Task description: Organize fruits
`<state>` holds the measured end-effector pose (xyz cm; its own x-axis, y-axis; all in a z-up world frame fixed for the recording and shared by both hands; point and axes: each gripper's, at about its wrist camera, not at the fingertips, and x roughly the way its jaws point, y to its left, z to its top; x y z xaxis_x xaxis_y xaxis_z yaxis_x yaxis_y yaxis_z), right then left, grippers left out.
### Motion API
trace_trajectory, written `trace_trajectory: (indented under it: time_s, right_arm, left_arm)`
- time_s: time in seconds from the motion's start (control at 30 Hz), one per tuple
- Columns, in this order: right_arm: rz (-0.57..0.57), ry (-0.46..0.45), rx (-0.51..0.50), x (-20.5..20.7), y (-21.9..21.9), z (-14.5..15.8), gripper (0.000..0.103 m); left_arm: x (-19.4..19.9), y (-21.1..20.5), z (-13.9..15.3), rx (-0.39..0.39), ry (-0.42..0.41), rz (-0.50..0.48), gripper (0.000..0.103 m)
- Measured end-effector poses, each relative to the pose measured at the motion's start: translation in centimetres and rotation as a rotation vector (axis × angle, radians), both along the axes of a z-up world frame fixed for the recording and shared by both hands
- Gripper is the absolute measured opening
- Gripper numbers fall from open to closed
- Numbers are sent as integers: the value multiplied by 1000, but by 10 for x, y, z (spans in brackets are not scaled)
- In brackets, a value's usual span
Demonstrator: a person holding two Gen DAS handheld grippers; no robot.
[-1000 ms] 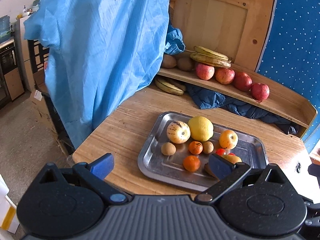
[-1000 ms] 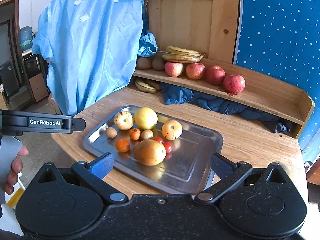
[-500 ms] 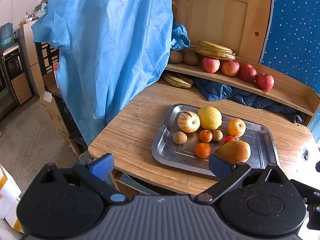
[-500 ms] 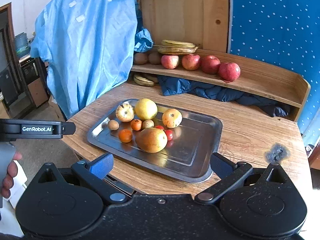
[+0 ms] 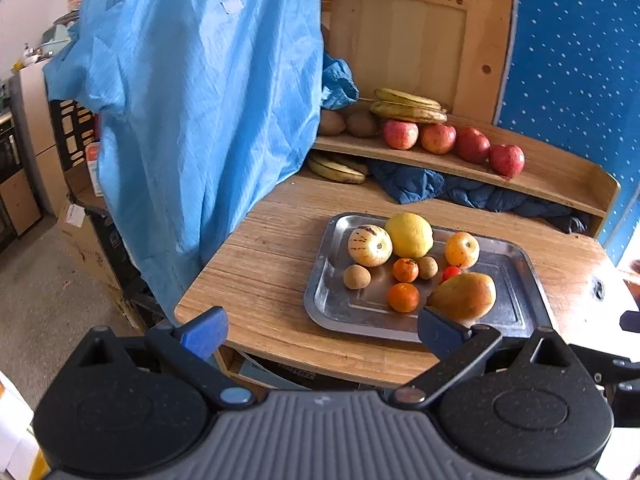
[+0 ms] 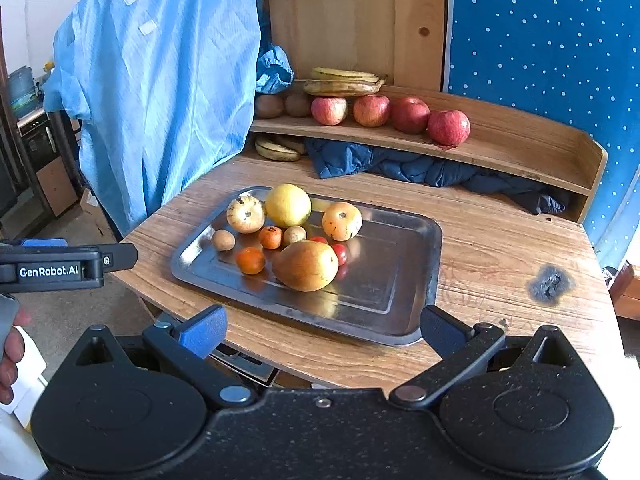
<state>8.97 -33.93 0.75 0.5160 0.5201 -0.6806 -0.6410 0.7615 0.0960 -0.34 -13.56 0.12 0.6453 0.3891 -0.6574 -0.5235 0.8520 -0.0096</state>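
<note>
The mixed fruits (image 6: 288, 232) lie bunched at the ten o'clock end of the metal tray (image 6: 400, 280), a mango (image 6: 306, 265) nearest. Apples (image 6: 390, 114) and bananas (image 6: 340, 82) line the shelf (image 6: 520, 148) at twelve o'clock. This fits sorting either in progress or finished; neither is settled. Both tongs, the left gripper (image 5: 320, 330) and the right gripper (image 6: 322, 326), gape wide and hold nothing, short of the tray at six o'clock.

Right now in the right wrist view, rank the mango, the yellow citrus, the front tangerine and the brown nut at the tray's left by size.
1. mango, largest, though nearest the camera
2. yellow citrus
3. front tangerine
4. brown nut, smallest
</note>
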Motion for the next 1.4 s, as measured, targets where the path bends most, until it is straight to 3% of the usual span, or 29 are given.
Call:
trace_trajectory:
  time_s: [0.7,1.4]
  right_arm:
    - [-107,3,-42,-22,20,-3,102]
    - [-104,17,-45,-20,20,-5,102]
  left_arm:
    - [-8,20,-11,-22,16,-119,102]
    - [-5,22,-13,-33,25,-110,102]
